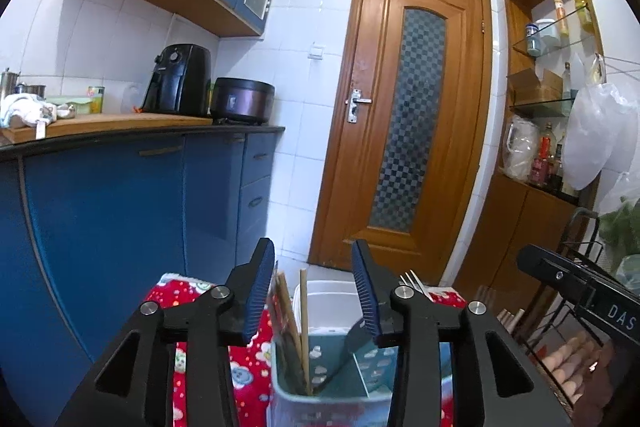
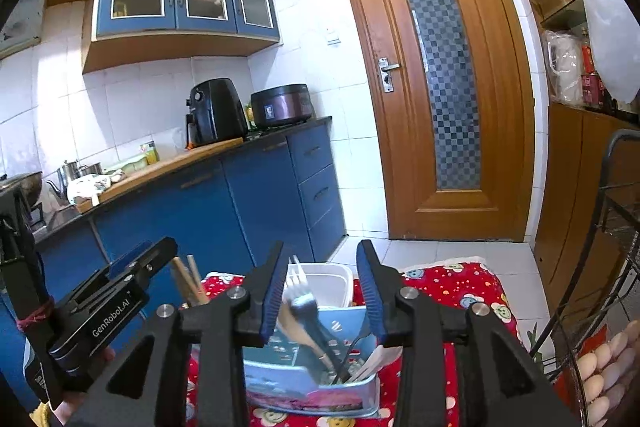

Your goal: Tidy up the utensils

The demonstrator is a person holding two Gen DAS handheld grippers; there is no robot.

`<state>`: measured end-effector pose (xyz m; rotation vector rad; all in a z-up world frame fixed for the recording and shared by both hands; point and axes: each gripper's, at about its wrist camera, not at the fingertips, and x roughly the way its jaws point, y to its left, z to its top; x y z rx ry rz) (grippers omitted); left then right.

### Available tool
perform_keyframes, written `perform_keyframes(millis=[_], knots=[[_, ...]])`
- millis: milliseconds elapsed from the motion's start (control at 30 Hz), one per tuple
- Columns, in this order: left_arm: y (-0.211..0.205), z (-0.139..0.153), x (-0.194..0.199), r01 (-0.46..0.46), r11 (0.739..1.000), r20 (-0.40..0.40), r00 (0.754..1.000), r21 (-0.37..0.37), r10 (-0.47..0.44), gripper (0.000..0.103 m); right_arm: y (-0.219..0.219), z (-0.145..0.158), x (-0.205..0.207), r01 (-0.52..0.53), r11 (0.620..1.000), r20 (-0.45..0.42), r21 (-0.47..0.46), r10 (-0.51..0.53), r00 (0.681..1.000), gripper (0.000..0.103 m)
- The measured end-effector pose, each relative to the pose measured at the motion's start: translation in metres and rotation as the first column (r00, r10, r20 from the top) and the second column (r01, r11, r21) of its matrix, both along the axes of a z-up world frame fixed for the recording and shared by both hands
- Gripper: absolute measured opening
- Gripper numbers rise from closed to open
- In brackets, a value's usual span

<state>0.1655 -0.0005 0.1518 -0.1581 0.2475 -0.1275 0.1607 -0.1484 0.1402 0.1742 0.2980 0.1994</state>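
Right wrist view: right gripper [image 2: 322, 291] spread, empty | utensil holder [image 2: 312, 363] directly below, on red cloth [image 2: 452, 287] | fork [image 2: 304, 301] upright between fingers | left gripper [image 1: 312, 291] spread, nearer chopsticks [image 1: 304, 311]

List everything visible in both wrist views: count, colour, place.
utensil holder: 1, light blue, on the red cloth, below both grippers
chopsticks: several, wooden, standing in the holder
forks: at least 2, white and dark, in the holder
white tub: 1, behind the holder
red cloth: 1, patterned, under the holder
air fryer: 1, black, on the counter
rice cooker: 1, dark, beside the fryer
door: 1, wooden, shut
eggs: several, in the wire rack, right
left gripper: open
right gripper: open
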Motion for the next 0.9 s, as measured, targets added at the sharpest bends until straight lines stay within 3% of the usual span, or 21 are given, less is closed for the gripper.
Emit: perform_keyframes(millis=[300, 567, 900], knots=[[0.008, 0.009, -0.034, 0.002, 1.0, -0.076, 0.997, 0.013, -0.001, 0.052, 0.008, 0.002, -0.039, -0.025, 0.999, -0.011, 0.027, 0.025, 1.0, 0.051], [0.01, 0.005, -0.075, -0.005, 0.999, -0.115, 0.993, 0.046, 0.011, 0.066, 0.014, -0.008, -0.079, -0.029, 0.999, -0.018, 0.018, 0.03, 0.999, 0.068], [0.014, -0.017, -0.113, -0.011, 0.998, -0.175, 0.984, 0.059, 0.021, 0.068, 0.011, -0.033, -0.116, -0.019, 0.999, -0.059, 0.029, 0.02, 0.998, 0.072]])
